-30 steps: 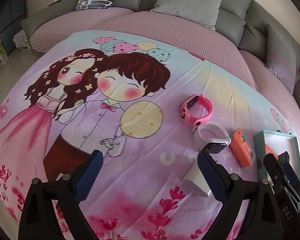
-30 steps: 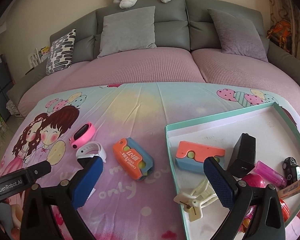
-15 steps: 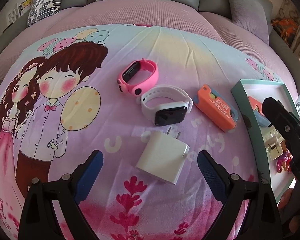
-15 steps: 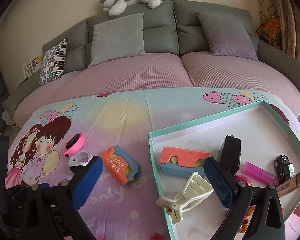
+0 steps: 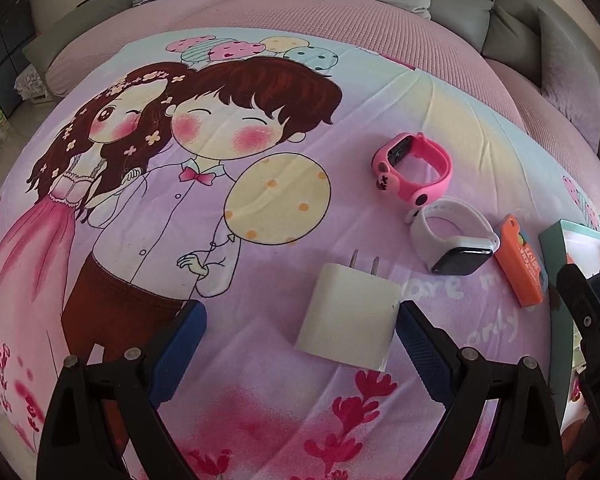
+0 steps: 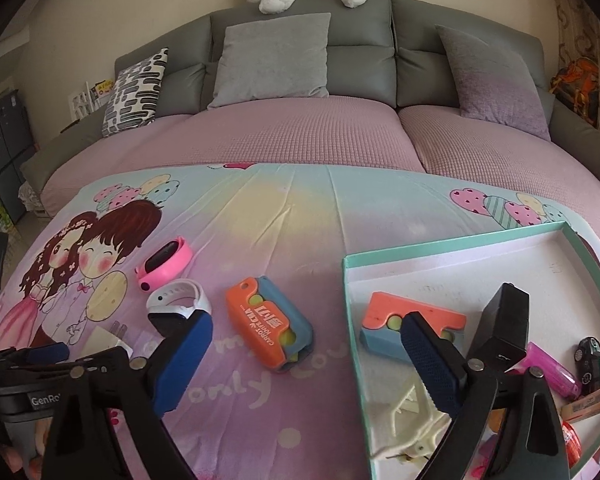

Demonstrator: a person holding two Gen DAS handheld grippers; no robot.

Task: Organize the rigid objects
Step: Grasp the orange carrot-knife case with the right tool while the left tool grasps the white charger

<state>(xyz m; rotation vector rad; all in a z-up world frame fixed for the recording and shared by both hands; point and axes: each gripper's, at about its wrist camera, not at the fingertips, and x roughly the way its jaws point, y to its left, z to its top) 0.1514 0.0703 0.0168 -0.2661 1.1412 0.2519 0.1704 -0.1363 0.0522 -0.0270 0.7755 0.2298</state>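
Left wrist view first: left tongs (image 5: 298, 318) hang spread wide and low over the sheet (image 5: 380, 92), holding nothing. A white charger (image 5: 348, 316) lies flat between the fingers but well off centre, its edge just beside the right finger (image 5: 418, 340), prongs pointing away. Beyond it sit a white watch (image 5: 454, 240) and a pink watch (image 5: 414, 170), close together, with an orange toy (image 5: 522, 264) just right of the white one. The tray (image 5: 550, 236) shows only as a teal corner at the far right, partly behind the other tool.

Right wrist view: right tongs (image 6: 306, 346) are also spread and empty, hovering above the tray's (image 6: 350, 320) left rim. Inside lie a second orange toy (image 6: 384, 312), a black box (image 6: 504, 324), a pink lighter (image 6: 552, 364), a toy car (image 6: 590, 360) and a cream clip (image 6: 416, 400). The loose toy (image 6: 268, 332), both watches (image 6: 178, 300) and part of the charger (image 6: 100, 338) remain on the sheet.

Judging by this, the sorting is about half done and the step in hand is the left pick of the charger. The next move likely needs a shift right to centre it, a descent to the sheet, a firm close across its smooth sides, then a carry over to the tray.
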